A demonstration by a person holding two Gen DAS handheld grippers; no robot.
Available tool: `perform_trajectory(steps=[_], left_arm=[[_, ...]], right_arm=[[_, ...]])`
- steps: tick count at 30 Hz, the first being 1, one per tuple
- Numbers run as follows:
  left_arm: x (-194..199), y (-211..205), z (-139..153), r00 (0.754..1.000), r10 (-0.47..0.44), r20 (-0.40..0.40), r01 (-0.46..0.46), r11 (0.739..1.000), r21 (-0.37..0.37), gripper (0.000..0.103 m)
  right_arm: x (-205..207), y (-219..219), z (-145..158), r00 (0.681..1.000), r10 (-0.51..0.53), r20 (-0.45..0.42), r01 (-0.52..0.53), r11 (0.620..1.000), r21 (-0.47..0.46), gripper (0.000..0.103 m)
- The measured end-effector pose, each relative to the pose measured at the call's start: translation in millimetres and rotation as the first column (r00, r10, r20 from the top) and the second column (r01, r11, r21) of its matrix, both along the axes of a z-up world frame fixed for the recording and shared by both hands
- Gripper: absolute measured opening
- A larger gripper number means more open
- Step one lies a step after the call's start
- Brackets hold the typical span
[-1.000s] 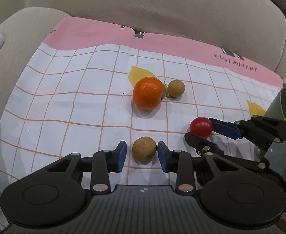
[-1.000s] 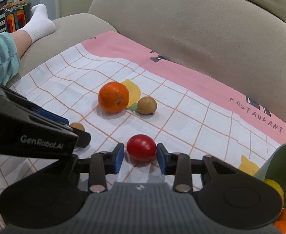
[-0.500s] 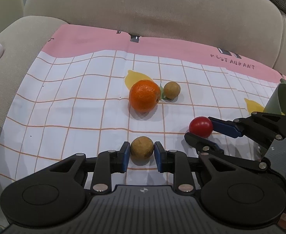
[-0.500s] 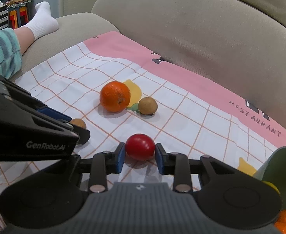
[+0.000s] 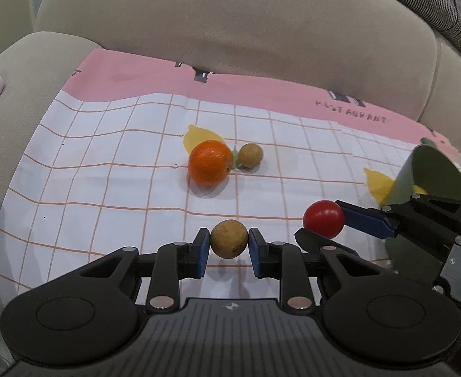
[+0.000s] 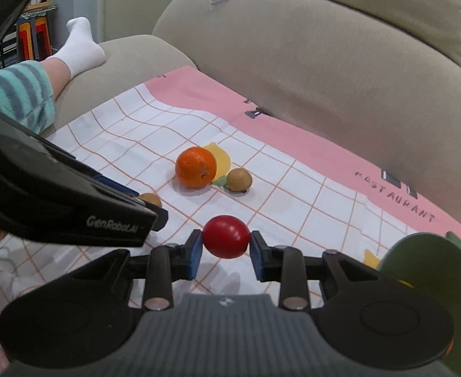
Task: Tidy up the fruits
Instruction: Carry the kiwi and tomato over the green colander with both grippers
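Note:
My left gripper (image 5: 229, 245) is shut on a small brown round fruit (image 5: 229, 238) and holds it just above the checked cloth (image 5: 104, 188). My right gripper (image 6: 226, 243) is shut on a red tomato-like fruit (image 6: 226, 236), also lifted off the cloth; it shows in the left wrist view (image 5: 324, 219) too. An orange (image 5: 211, 163) and a second brown fruit (image 5: 251, 155) lie together mid-cloth. A green bowl (image 5: 431, 176) stands at the right, with yellow fruit showing inside.
The cloth lies on a beige sofa seat, with the backrest (image 5: 230, 31) behind. A person's leg in a striped sleeve and white sock (image 6: 79, 47) rests at the left. The left gripper's body (image 6: 57, 201) fills the left of the right wrist view.
Both grippers closed on their fruits and lifted them off the cloth. The orange and the other brown fruit have not moved.

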State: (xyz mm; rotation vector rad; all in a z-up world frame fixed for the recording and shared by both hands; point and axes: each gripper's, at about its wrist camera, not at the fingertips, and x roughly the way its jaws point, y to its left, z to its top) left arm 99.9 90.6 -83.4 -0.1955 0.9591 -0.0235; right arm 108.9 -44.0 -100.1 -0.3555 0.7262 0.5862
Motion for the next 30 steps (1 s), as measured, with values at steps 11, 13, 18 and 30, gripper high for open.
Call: perform_trajectory(steps=[11, 13, 18, 30], left_arm=[[-16, -21, 29, 0.997, -0.054, 0.048, 0.056, 0.998, -0.039, 0.029], [-18, -29, 35, 0.995, -0.078, 0.057, 0.081, 0.996, -0.044, 0.029], [-22, -56, 48, 0.986, -0.149, 0.075, 0.154, 0.986, -0.061, 0.029], [-29, -116, 76, 0.940, -0.320, 0.114, 0.330, 0.941, -0.073, 0.029]], right_arm=[[-27, -32, 33, 1.000, -0.002, 0.025, 0.002, 1.000, 0.005, 0.029], [-31, -42, 40, 1.000, -0.014, 0.019, 0.014, 1.000, 0.015, 0.029], [-39, -71, 57, 0.999, -0.052, -0.008, 0.052, 0.998, 0.046, 0.029], [-40, -159, 74, 0.976, -0.172, -0.130, 0.186, 0.977, 0.101, 0.029]])
